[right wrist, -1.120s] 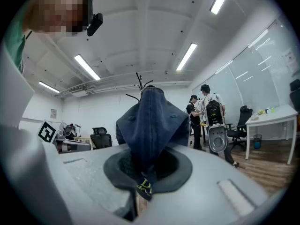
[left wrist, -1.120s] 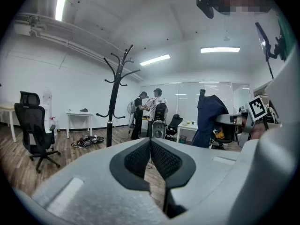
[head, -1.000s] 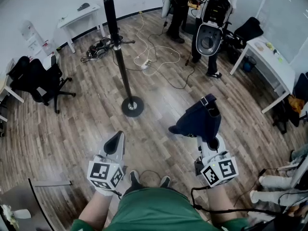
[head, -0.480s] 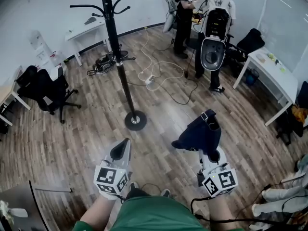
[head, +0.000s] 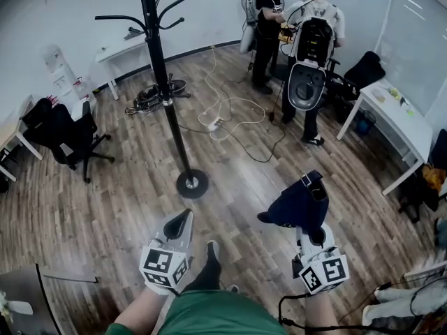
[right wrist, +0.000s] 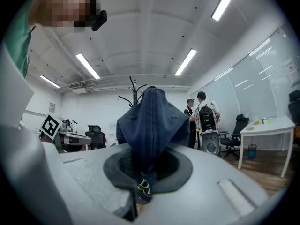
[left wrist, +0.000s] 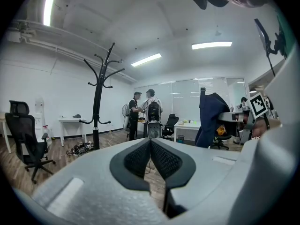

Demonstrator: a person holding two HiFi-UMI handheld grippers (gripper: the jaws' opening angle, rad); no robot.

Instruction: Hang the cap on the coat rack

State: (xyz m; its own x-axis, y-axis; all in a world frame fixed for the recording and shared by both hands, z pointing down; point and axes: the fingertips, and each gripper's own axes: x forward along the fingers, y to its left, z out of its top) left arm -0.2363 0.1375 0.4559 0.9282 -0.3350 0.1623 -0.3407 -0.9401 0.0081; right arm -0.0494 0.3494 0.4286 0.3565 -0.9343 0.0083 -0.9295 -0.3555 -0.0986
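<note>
1. The cap (head: 299, 202) is dark blue. It sits right at the tip of the right gripper (head: 311, 233) and sticks out in front of it, above the wood floor (head: 230, 180).
2. In the right gripper view, the cap (right wrist: 152, 123) stands up from between the two jaws of the right gripper (right wrist: 140, 172). It hides much of the room ahead.
3. The coat rack (head: 164, 96) is black and tall. It stands well apart from the cap, ahead and to the left. The cap does not touch it.
4. A small bin (right wrist: 252, 151) stands on the floor beside the white table (right wrist: 267, 128). I cannot tell what is inside the bin.
5. The right gripper is closed tight on the cap. Its dark pads pinch the cap's cloth, and a bit of cloth with small yellow letters pokes out below them.
6. The left gripper (head: 178, 223) is closed too. In the left gripper view, the tips of its jaws (left wrist: 151, 156) press together and nothing is between them. It holds nothing and touches nothing.
7. From the left gripper view, the cap (left wrist: 211, 118) shows off to the right and the coat rack (left wrist: 97, 111) to the left.
</note>
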